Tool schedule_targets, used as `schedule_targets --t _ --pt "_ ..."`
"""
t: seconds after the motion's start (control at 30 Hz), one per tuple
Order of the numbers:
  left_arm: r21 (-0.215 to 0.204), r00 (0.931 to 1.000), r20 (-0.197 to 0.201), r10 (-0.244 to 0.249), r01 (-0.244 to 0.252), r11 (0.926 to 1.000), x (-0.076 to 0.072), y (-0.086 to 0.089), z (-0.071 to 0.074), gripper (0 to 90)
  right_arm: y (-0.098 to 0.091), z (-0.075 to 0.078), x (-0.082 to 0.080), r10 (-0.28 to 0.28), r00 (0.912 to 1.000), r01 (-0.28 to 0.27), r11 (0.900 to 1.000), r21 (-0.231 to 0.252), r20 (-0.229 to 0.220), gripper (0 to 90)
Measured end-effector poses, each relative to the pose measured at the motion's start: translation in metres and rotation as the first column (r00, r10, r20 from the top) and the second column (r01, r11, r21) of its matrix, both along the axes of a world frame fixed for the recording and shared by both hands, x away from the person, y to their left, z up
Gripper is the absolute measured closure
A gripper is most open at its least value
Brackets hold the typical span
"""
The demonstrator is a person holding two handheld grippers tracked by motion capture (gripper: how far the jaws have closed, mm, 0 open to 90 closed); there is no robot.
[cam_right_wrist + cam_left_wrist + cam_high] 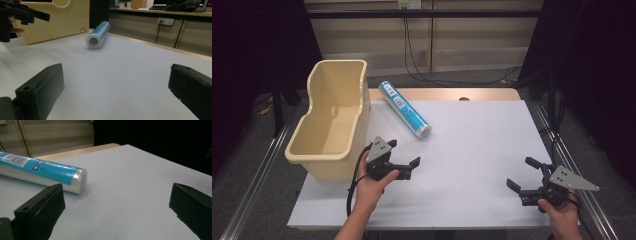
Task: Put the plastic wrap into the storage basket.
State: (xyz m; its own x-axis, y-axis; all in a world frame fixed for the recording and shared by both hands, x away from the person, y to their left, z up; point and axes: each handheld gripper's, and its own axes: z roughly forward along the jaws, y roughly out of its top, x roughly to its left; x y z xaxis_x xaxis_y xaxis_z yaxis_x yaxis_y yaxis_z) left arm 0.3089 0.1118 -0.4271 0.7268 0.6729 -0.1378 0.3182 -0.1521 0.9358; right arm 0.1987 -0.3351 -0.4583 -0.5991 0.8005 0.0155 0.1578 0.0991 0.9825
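A blue and silver roll (405, 109) with a barcode label lies on its side on the white tabletop (477, 140), just right of a cream plastic bin (332, 120). My left gripper (404, 152) stands open below the roll's near end, apart from it, with nothing between its jaws. In the left gripper view the roll (50, 173) lies just beyond the left jaw of that gripper (116, 195). My right gripper (520, 172) stands open and empty near the front right corner. Its own view (116, 75) looks across the table at the roll's end (96, 37).
The bin (57, 20) is deep and sits at the table's left edge, partly overhanging it. The left gripper (25, 13) shows at the top left of the right gripper view. Metal rails (262, 175) run along both sides, and cables lie on the floor (452, 80) behind.
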Motion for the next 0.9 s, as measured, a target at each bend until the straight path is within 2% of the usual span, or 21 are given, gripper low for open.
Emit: schedule_targets --t 0.07,0.1,0.13,0.23,0.3,0.43,0.5,0.6,0.77,0.83,0.9 --pt "0.021 0.9999 -0.005 0.013 -0.013 0.9997 0.012 -0.008 0.002 0.0 0.000 0.000 0.000 0.000 1.0000 0.000 1.0000 -0.002 -0.002 0.0" --pt "0.036 0.9994 -0.012 0.034 -0.033 0.9988 0.023 -0.016 0.005 0.0 0.000 0.000 0.000 0.001 1.0000 -0.001 1.0000 -0.001 -0.002 0.0" --pt "0.036 0.9994 -0.012 0.034 -0.033 0.9988 0.023 -0.016 0.005 0.0 0.000 0.000 0.001 0.002 1.0000 -0.002 1.0000 -0.001 -0.002 0.0" --pt "0.060 0.9985 -0.014 0.053 -0.052 0.9968 0.040 -0.026 0.009 0.0 0.001 0.000 0.001 0.005 1.0000 -0.005 1.0000 -0.001 -0.003 0.0" --pt "0.065 0.9972 -0.039 0.064 -0.062 0.9960 0.051 -0.031 0.009 0.0 0.002 0.000 0.001 0.004 1.0000 -0.004 1.0000 -0.003 -0.004 0.0" --pt "0.097 0.9861 -0.097 0.135 -0.125 0.9873 0.073 -0.040 0.007 0.0 0.002 0.001 0.001 0.007 1.0000 -0.007 1.0000 -0.001 -0.005 0.0" --pt "0.115 0.9776 -0.123 0.171 -0.157 0.9809 0.084 -0.045 0.005 0.0 0.002 0.001 0.001 0.010 0.9999 -0.010 0.9999 -0.005 -0.006 0.0" --pt "0.142 0.9697 -0.147 0.195 -0.175 0.9743 0.101 -0.050 0.003 0.0 0.002 0.001 0.002 0.011 0.9999 -0.011 0.9999 -0.004 -0.007 0.0" --pt "0.154 0.9516 -0.184 0.246 -0.220 0.9633 0.126 -0.057 0.000 0.0 0.002 0.000 0.002 0.007 0.9999 -0.007 1.0000 0.003 -0.015 0.0" --pt "0.179 0.9453 -0.197 0.260 -0.226 0.9575 0.135 -0.060 -0.002 0.0 0.001 0.000 0.002 0.007 0.9999 -0.007 1.0000 0.005 -0.016 0.0" --pt "0.183 0.9370 -0.216 0.274 -0.237 0.9541 0.143 -0.062 -0.004 0.0 0.001 0.000 0.003 0.005 0.9998 -0.005 1.0000 0.006 -0.019 0.0"
